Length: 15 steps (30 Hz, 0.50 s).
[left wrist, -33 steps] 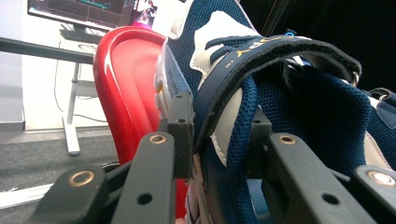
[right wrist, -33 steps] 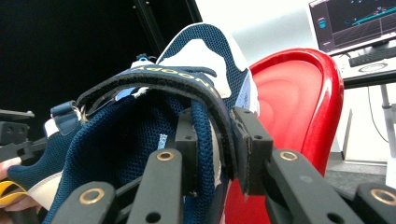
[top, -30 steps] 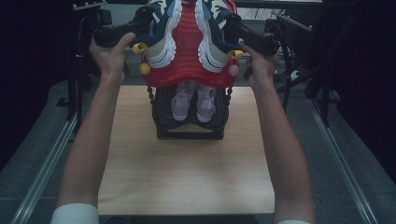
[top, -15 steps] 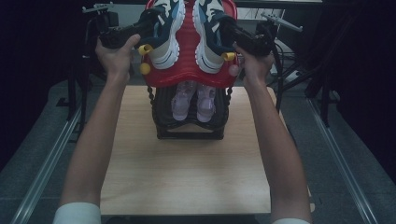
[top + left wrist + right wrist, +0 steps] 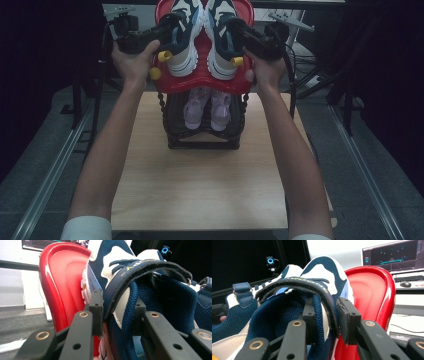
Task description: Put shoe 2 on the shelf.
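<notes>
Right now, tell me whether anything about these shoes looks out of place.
Nothing looks damaged or spilled. The two navy shoes lie on the red tray, each clamped at its side by a gripper: left gripper, right gripper. A lilac pair sits neatly on the black rack below.

A lab: dark curtains; monitor (image 5: 392, 255) with keyboard (image 5: 409, 278); floor rails (image 5: 55, 170).

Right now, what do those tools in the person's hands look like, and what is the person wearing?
Each hand-held gripper, left and right, is black with two flat jaws, brass-coloured rivets and square black pads. A grey three-cornered plate tops the left one, and a dark cable trails from the right. White sleeve edges show.
</notes>
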Tool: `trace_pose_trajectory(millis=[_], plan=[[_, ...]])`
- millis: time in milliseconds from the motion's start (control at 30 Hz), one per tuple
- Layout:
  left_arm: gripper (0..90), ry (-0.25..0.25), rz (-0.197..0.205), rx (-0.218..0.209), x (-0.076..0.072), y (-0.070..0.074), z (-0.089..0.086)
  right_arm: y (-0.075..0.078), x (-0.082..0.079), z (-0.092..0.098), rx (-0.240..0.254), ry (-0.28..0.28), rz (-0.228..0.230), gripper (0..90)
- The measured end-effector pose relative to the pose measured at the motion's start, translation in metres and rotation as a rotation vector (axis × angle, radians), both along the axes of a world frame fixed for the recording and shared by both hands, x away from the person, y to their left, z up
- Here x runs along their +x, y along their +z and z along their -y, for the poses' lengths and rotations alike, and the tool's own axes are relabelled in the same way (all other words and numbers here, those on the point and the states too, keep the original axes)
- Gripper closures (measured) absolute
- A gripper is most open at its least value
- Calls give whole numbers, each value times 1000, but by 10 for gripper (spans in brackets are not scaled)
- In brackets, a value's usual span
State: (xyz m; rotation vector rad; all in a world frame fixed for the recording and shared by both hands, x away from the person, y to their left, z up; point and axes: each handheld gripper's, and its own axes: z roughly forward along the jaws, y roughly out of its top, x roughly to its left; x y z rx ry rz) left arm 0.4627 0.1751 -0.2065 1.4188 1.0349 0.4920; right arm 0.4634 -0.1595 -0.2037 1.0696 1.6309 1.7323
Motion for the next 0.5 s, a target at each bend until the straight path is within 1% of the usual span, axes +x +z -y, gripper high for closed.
trace_pose_trajectory(millis=[100,233,400,500], plan=[[699,6,4,3,-1,0,1,0,0,-3,-12,-5,9,675],[681,8,7,2,-1,-1,3,0,1,-4,-13,-4,10,660],[646,4,7,-3,-1,-2,7,-1,3,-7,-13,1,10,629],[608,-7,9,-7,0,-2,10,-2,3,-10,-31,-3,13,610]])
